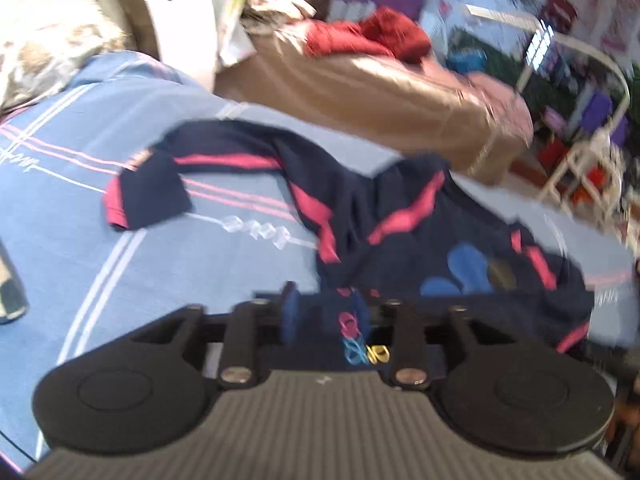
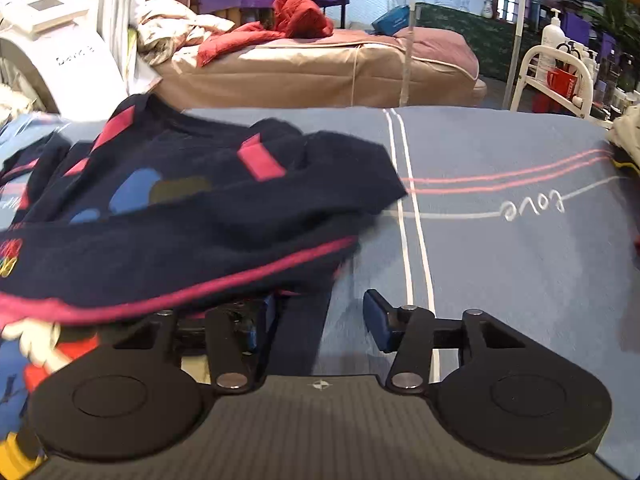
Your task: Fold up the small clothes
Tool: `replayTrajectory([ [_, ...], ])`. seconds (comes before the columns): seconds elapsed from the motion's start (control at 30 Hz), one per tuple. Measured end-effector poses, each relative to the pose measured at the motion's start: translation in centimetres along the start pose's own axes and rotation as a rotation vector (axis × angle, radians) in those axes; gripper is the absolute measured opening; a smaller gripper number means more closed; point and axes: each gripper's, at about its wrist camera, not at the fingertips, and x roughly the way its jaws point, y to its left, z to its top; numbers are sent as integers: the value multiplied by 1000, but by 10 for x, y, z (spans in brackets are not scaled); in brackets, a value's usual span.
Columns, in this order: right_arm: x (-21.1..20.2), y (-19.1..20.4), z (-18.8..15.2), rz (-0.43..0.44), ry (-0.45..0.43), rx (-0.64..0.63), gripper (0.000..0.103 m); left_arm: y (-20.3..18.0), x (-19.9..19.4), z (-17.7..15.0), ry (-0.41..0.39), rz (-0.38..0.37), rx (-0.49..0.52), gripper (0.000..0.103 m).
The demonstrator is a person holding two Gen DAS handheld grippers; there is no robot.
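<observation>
In the left wrist view, a blue bedsheet (image 1: pixel 100 248) with pink and white stripes covers the work surface, and a navy shirt (image 1: pixel 400 208) with pink bands lies crumpled across it from centre to right, 1 sleeve flung out toward the left. The left gripper (image 1: pixel 330 312) has its 2 fingers pressed in on a bunched fold of that shirt, where small pink, blue and yellow ring marks show between the pads. Behind the shirt sits a tan mattress (image 1: pixel 380 88) with a red garment (image 1: pixel 368 36) heaped on top; this view is blurred. In the right wrist view, the same navy shirt (image 2: pixel 192 216) fills the left half, draped over the sheet (image 2: pixel 520 260), whose white script reads "love" upside down. The right gripper (image 2: pixel 320 322) stands spread wide: its left finger is tucked under the shirt's pink-edged hem, while its right finger (image 2: pixel 376 320) hangs free over bare sheet. A white rack (image 2: pixel 552 76) stands at far right.
</observation>
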Motion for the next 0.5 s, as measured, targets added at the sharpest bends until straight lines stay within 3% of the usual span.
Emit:
replayTrajectory([
  [0.13, 19, -10, 23, 30, -66, 46, 81, -32, 15, -24, 45, -31, 52, 44],
  [0.17, 21, -12, 29, 36, -80, 61, 76, -38, 18, -32, 67, -48, 53, 44],
  [0.2, 24, -12, 33, 23, -79, 80, 28, -44, 21, -39, 88, -60, 56, 44],
  [0.23, 23, -12, 36, -1, -60, 100, 13, -49, 23, -47, 104, -65, 60, 44],
  [0.3, 11, -12, 35, -30, -37, 160, 12, -57, 24, -65, 141, -75, 76, 44],
  [0.43, -24, -24, 16, 19, -17, 207, 12, -73, 26, -93, 223, -111, 125, 51],
  [0.5, -35, -35, 4, 51, 7, 220, 21, -85, 26, -105, 245, -122, 180, 52],
])
